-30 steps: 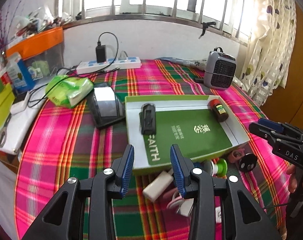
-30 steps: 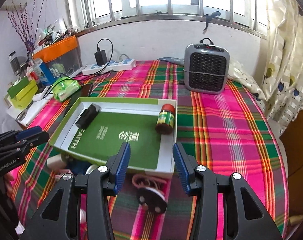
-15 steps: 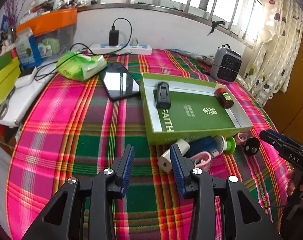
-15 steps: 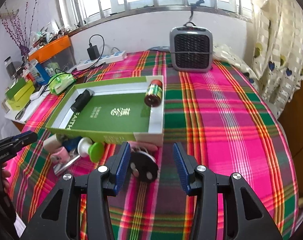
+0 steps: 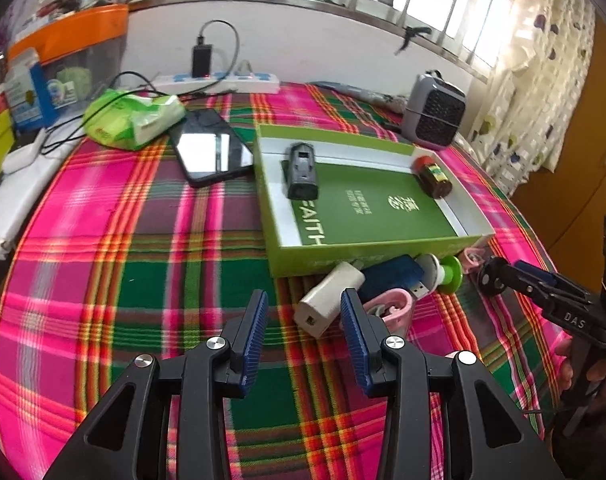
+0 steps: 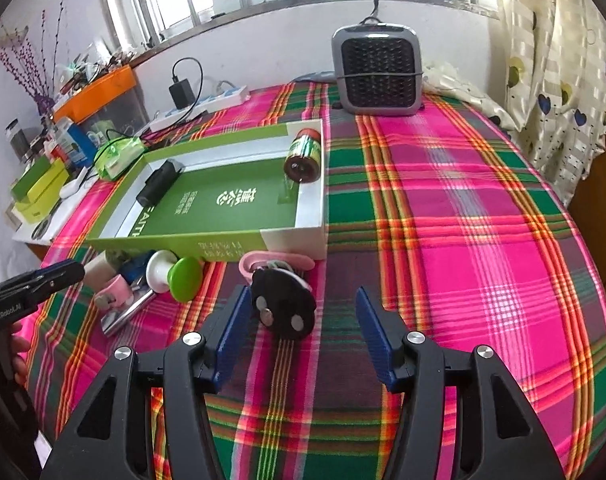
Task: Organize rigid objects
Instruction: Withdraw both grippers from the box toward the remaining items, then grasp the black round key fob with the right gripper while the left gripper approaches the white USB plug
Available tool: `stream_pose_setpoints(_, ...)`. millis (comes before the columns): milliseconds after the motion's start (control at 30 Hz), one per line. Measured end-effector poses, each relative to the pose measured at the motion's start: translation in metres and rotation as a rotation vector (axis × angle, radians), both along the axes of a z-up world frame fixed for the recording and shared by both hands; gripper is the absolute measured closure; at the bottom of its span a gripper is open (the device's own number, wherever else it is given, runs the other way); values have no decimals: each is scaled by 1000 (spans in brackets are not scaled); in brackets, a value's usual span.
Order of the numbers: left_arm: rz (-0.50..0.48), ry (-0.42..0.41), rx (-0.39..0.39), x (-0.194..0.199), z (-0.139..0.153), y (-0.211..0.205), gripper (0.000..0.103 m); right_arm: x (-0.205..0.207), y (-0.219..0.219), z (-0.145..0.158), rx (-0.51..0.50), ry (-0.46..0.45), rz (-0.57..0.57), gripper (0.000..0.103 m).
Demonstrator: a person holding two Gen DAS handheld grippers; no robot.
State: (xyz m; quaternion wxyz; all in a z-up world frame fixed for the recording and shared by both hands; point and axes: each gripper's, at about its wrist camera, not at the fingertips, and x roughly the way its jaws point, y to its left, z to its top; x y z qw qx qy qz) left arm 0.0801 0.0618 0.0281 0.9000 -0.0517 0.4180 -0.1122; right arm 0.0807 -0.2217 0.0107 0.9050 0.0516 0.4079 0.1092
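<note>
Two pairs of tongs are hanging released over the plaid worktop [image 6: 463, 208], neither one gripping anything. The left tongs [image 5: 304, 322] are gaping with the white charger plug [image 5: 329, 298] lying just beyond them at about one o'clock, one end of it reaching in between the blue pads. The right tongs [image 6: 303, 322] are standing wide apart, and the black disc-shaped part [image 6: 283, 306] is sitting close to the left pad, at roughly eleven o'clock from their middle.

Moving outward, loose pieces are crowding the near wall of the green box [image 5: 383, 254]: a blue USB stick [image 5: 391, 276], a pink clip [image 5: 391, 304], a white-and-green spool [image 6: 175, 274], and a pink loop [image 6: 275, 260] behind the disc. Inside the box, a black battery pack [image 5: 301, 170] is lying at the ten o'clock corner and a small brown jar [image 5: 433, 176] is resting on its side toward two o'clock, both on a green booklet [image 5: 367, 204].

The charger plug is looking stiff, light and smooth-sided; I would judge it best pinched across its flat long faces near the middle, since the glossy shell may be slipping under a corner grip. The disc is looking thin and hard, so an edge-to-edge pinch across its width is probably suiting it best. The jar, being round, is likely rolling if nudged.
</note>
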Motion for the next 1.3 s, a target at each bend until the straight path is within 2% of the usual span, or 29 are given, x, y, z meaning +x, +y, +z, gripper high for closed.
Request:
stream_pose_setpoints(200, -55, 8, 23, 6, -2, -14, 66, 5, 7, -5, -17, 21, 21, 48)
stream_pose_setpoints(500, -72, 19, 54, 16, -7, -19, 66, 12, 12, -12, -36, 65, 34, 48)
stream_pose_setpoints(900, -81, 29, 70, 24, -11, -26, 65, 14, 19, -12, -96, 63, 43, 48)
stream_pose_setpoints(1033, -79, 31, 58, 25, -12, -26, 65, 12, 19, -12, -111, 57, 42, 61)
stream_pose_setpoints(1167, -77, 34, 44, 24, -12, -24, 67, 11, 18, -12, -108, 57, 37, 66)
stream_pose_setpoints(1233, -77, 32, 41, 23, -12, -24, 68, 11, 17, -12, -108, 56, 36, 73)
stream_pose_setpoints(1300, -75, 29, 38, 22, -13, -24, 69, 10, 17, -12, -105, 55, 37, 73)
